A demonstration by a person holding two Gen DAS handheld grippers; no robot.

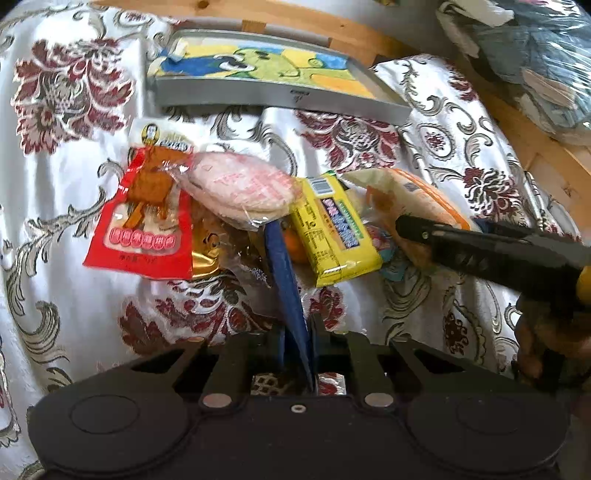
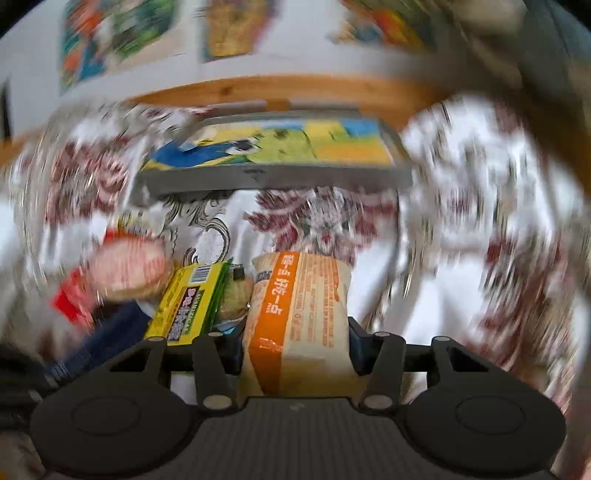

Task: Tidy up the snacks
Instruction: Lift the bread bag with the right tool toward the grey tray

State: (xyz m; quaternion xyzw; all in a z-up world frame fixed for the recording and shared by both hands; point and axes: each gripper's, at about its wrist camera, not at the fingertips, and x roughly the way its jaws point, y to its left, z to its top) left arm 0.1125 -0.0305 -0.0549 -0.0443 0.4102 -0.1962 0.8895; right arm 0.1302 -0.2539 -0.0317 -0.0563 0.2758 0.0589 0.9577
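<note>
A white floral cloth (image 1: 92, 302) with dark red blossoms and grey scrolls is covering the surface and lying in soft folds; a wooden rail (image 1: 317, 22) is running along its far edge; clear plastic-wrapped bundles (image 1: 543, 59) are sitting at the far right beyond the rail; blurred colourful pictures (image 2: 122, 33) are hanging on a pale wall behind.

right-wrist view smeared — red packet (image 2: 72, 301) and tablecloth (image 2: 461, 206) unreadable.
</note>
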